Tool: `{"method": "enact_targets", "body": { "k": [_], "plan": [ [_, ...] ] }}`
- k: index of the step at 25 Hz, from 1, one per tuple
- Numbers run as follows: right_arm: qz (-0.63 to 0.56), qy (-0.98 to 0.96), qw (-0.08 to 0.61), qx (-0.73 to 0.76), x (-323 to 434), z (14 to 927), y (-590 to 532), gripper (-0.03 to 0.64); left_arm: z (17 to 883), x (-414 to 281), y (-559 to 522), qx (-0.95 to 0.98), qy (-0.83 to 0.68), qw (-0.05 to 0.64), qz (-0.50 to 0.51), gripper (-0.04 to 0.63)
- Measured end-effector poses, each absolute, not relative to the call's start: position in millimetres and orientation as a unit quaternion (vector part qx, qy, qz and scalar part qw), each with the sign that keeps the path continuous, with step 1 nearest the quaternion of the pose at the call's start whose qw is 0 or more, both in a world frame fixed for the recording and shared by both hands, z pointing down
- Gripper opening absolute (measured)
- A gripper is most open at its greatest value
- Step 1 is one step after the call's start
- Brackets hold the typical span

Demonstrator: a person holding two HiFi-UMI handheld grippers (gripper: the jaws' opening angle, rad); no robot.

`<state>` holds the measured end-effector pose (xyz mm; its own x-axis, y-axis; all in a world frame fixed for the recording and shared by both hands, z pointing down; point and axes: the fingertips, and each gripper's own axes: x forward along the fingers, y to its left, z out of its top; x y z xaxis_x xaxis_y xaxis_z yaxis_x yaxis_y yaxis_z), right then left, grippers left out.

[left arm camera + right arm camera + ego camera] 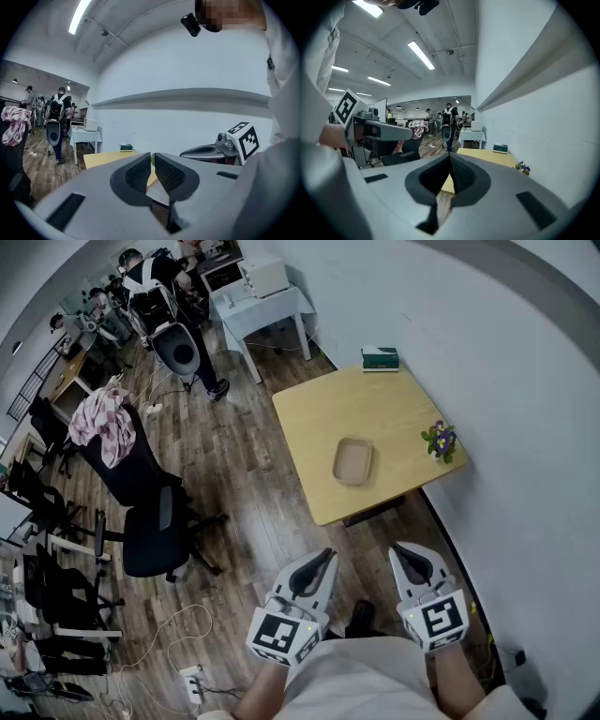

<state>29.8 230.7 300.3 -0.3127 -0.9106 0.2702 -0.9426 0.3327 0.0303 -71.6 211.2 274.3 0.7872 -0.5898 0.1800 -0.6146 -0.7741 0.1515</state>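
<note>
Tray (352, 462), long axis near-to-far on table (309, 418)

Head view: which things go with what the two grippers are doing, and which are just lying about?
Probably part of it: left gripper and right gripper, both empty; the tan tray and the wooden table, nearest ahead of them.
Just lying about: potted flowers, green box, black chair, pink cloth.
</note>
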Motion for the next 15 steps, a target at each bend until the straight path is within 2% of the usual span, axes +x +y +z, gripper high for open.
{"method": "enact_targets", "body": {
  "k": [9, 15],
  "plan": [
    [0.065, -0.809, 0.131, 0.57, 34, 301, 243, 0.003, 275, -63, 222, 0.942, -0.314, 0.095, 0.067, 0.028],
    [0.057, -0.805, 0.103, 0.581, 36, 293, 250, 0.005, 278, -60, 232, 0.943, -0.312, 0.094, 0.069, 0.028]
  ]
}}
